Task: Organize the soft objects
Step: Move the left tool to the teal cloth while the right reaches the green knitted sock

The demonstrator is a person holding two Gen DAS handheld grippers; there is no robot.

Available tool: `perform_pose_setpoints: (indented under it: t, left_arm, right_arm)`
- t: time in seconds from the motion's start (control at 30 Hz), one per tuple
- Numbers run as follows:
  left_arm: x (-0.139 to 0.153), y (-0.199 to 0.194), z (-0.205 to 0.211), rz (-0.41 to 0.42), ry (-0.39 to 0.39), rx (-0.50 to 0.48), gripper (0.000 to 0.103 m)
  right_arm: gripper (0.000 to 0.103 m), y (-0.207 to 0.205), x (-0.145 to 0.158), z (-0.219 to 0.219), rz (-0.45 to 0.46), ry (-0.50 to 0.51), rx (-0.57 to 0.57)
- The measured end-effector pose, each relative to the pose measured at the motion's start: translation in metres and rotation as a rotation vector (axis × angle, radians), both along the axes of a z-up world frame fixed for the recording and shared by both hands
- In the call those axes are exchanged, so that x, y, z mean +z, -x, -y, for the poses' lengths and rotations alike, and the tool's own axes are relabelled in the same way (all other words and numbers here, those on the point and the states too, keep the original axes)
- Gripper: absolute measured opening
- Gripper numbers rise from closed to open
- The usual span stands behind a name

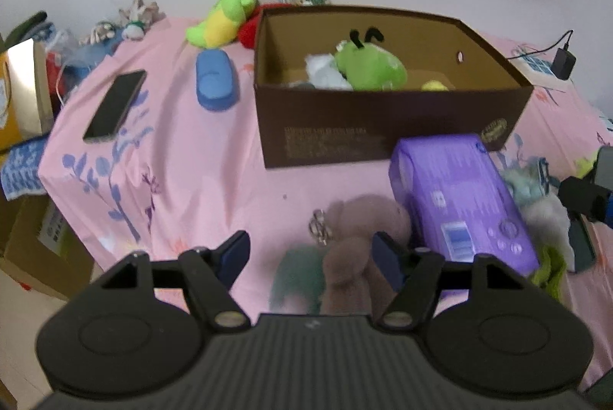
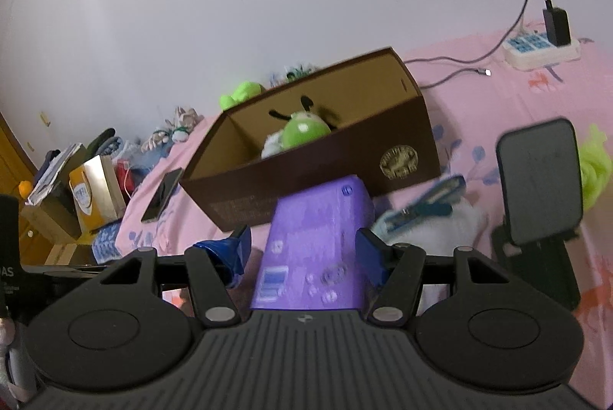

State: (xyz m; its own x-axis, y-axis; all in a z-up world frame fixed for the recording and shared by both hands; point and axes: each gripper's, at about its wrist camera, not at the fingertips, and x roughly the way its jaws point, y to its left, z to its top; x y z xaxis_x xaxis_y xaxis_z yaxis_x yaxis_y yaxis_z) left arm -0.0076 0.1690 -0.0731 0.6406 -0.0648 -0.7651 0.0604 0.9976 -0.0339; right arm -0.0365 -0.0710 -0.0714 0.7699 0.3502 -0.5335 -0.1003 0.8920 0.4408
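Both tools tilt downward over the pink bed sheet [image 1: 199, 180]. The brown box [image 1: 383, 126] holds a green plush [image 1: 367, 65] and something white. The left tool [image 1: 310, 257] stands apart around a brown plush [image 1: 356, 237], with no visible press. The right tool [image 2: 302, 249] stands apart, flanking a purple pack [image 2: 314, 237] lying before the box.

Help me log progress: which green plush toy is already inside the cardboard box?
The round green plush with black antennae, lying in the brown box beside something white. The green-and-yellow plush lies outside, on the pink sheet past the box's far left corner.
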Motion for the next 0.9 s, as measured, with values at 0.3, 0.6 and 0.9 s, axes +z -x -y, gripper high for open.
perform_pose_setpoints:
  t: [0.3,0.6,0.9]
  left_arm:
    - [-0.013,0.015,0.005,-0.019,0.039,-0.025,0.071]
    - [-0.026,0.015,0.010,-0.054,0.077,-0.074,0.071]
    - [-0.039,0.007,0.012,-0.082,0.108,-0.136,0.071]
  right_arm:
    - [0.045,0.013,-0.022,0.012,-0.114,-0.028,-0.026]
    - [0.046,0.016,-0.044,0.021,-0.222,-0.052,-0.070]
    - [0.046,0.006,-0.056,0.018,-0.271,-0.064,-0.077]
